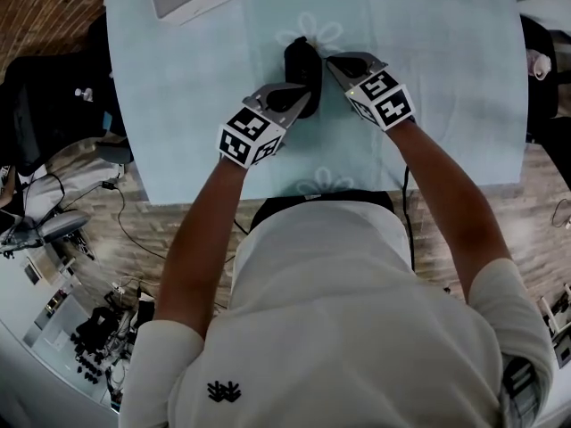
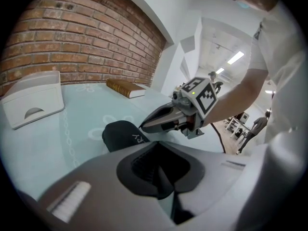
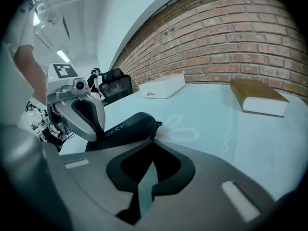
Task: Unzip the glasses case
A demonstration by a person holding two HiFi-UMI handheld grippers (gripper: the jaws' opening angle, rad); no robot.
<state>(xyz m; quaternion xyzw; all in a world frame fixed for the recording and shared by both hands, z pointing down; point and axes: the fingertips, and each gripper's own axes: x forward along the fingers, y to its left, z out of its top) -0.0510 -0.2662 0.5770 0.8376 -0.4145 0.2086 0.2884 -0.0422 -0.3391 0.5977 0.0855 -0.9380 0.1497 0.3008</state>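
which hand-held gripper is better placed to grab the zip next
Right. In its view the right hand-held gripper points at the glasses case end bearing the zipper pull; the left hand-held gripper sits at the opposite end, likely bracing.

Black glasses case point(image 1: 302, 61), pale-blue flower-patterned tablecloth point(image 1: 196, 105)

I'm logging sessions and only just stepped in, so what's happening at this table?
A person works a gripper in each hand over a black glasses case lying on the table. The left gripper, jaws together, is at the case's near end. The right gripper, jaws also together, has its tip against the case's right side. Whether it pinches the zip pull cannot be told. The case looks closed, not yet unzipped.
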